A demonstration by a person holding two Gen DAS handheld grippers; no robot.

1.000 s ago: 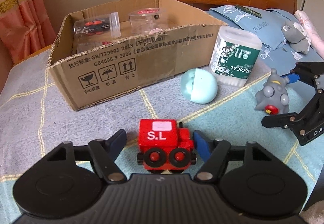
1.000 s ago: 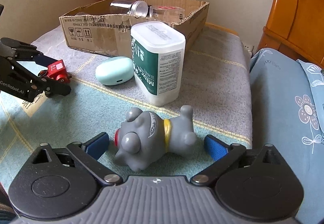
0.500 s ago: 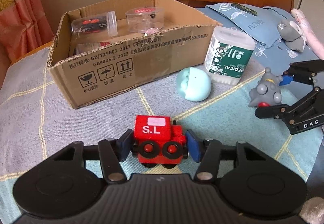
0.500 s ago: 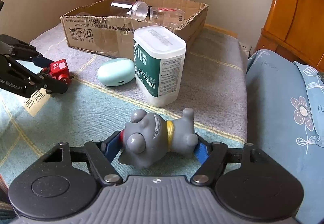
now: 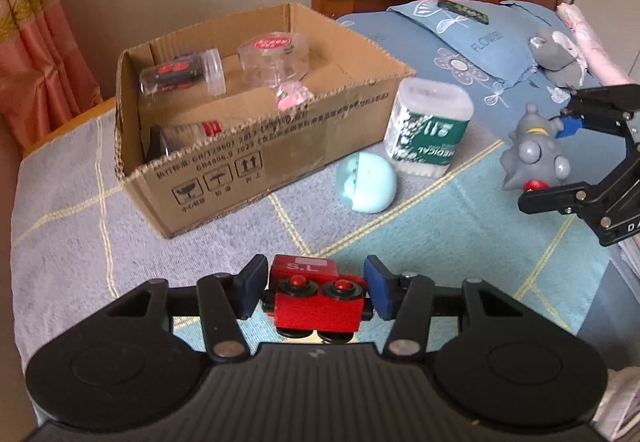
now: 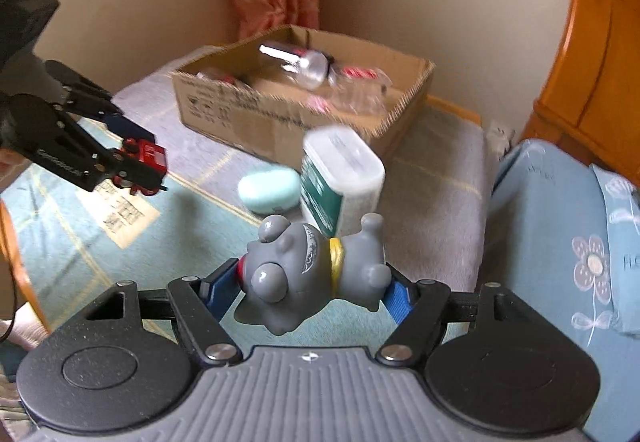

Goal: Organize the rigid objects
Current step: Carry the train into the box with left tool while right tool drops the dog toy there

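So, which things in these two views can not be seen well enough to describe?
- Left wrist view: the underside of the red wooden toy train is hidden by the left hand-held gripper.
- Left wrist view: items low in the brown cardboard box are hidden behind its front wall.
- Right wrist view: the clear jars in the box and the white and green plastic container are motion-blurred, print unreadable.
- Right wrist view: the grey rubber dog toy covers the right hand-held gripper pads.

"S.L" marks the red toy train (image 5: 316, 296); beside the cardboard box (image 5: 256, 146), printed "GB/T29601 2013", stands a white container (image 5: 428, 134) reading "MEDICAL"; behind it, the pillow (image 5: 472, 38) reads "FLOWER".
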